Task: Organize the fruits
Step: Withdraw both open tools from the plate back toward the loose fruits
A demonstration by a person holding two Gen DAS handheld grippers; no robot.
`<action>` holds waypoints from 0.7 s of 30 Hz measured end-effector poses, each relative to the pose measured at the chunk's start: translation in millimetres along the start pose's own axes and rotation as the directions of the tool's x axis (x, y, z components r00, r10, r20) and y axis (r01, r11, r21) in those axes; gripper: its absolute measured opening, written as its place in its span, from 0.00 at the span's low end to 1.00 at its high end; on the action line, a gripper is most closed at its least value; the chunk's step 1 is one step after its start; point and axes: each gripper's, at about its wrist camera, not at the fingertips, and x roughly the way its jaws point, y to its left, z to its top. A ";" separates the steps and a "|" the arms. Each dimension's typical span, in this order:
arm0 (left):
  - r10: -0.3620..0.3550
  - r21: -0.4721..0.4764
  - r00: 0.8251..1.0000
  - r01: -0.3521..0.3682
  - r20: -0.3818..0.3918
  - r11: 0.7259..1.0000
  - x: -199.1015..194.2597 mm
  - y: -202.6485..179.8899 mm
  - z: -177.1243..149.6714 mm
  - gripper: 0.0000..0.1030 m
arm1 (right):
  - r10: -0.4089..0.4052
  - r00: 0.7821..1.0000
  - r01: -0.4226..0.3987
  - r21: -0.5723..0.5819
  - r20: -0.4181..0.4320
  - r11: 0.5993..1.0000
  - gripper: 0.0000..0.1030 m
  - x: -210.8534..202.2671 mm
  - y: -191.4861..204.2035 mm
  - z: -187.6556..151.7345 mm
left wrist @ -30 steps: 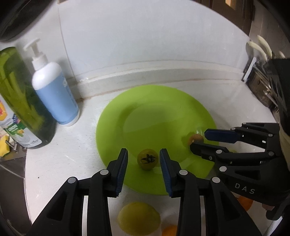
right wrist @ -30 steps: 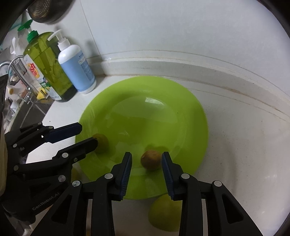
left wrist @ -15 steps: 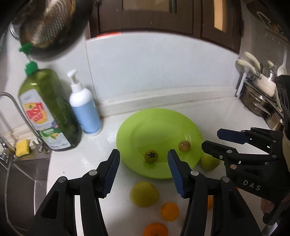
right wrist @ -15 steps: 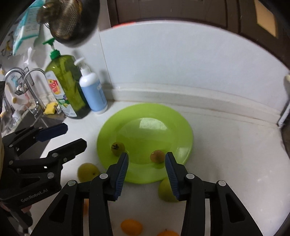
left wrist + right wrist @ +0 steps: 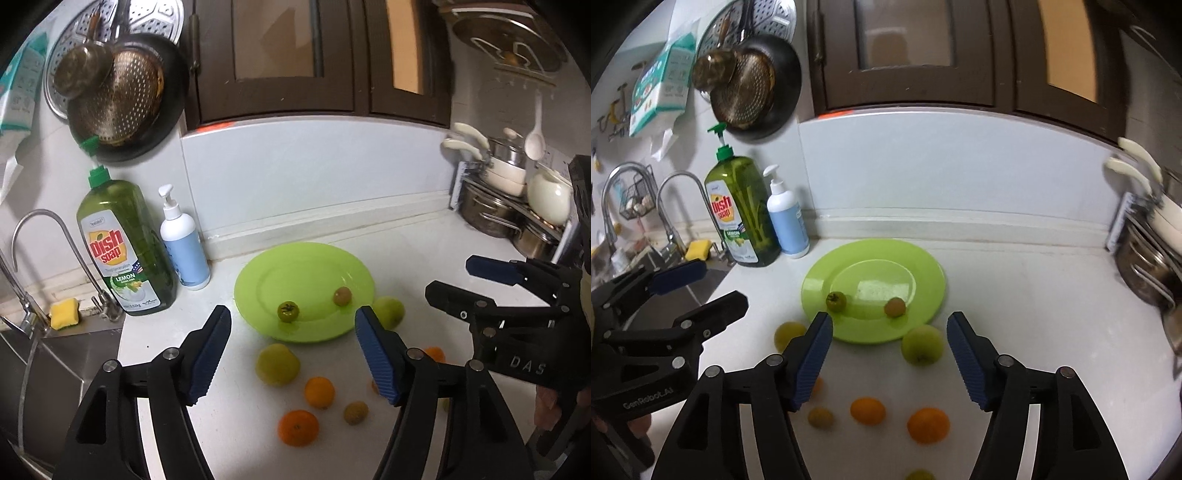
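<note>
left gripper (image 5: pixel 293 349): released, opening, pulled back from green fruit (image 5: pixel 288 311) | right gripper (image 5: pixel 890 356): same, brown fruit (image 5: pixel 894 307)

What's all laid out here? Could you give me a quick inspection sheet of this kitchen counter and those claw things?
Surface: white counter, bare at the right.
Job's things: green plate holds a small green fruit and a brownish fruit; green apples and oranges lie on the counter.
Clutter: dish soap bottle, pump bottle, yellow sponge.
Grippers: left gripper and right gripper both opening, nothing between the jaws.
Cables: nothing seen.
Surroundings: sink tap, hanging pans, pots, dark cabinets.
</note>
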 end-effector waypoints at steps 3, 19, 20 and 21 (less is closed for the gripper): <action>0.000 0.034 1.000 0.000 0.016 0.999 -11.1 -8.3 -7.2 0.69 | -0.028 1.000 0.028 0.019 0.011 0.999 0.65 -14.0 -3.0 -9.5; -0.074 0.156 0.997 0.075 -0.011 0.985 -19.1 -33.9 -52.1 0.72 | -0.135 0.990 0.138 0.093 -0.040 0.986 0.65 -42.4 -5.8 -66.8; -0.077 0.163 0.997 0.079 -0.016 0.984 -17.8 -35.2 -54.8 0.72 | -0.144 0.988 0.149 0.099 -0.048 0.984 0.65 -42.2 -5.6 -71.6; -0.079 0.173 0.997 0.082 -0.024 0.982 -16.1 -36.7 -58.2 0.72 | -0.150 0.987 0.155 0.100 -0.054 0.983 0.65 -41.7 -5.5 -75.0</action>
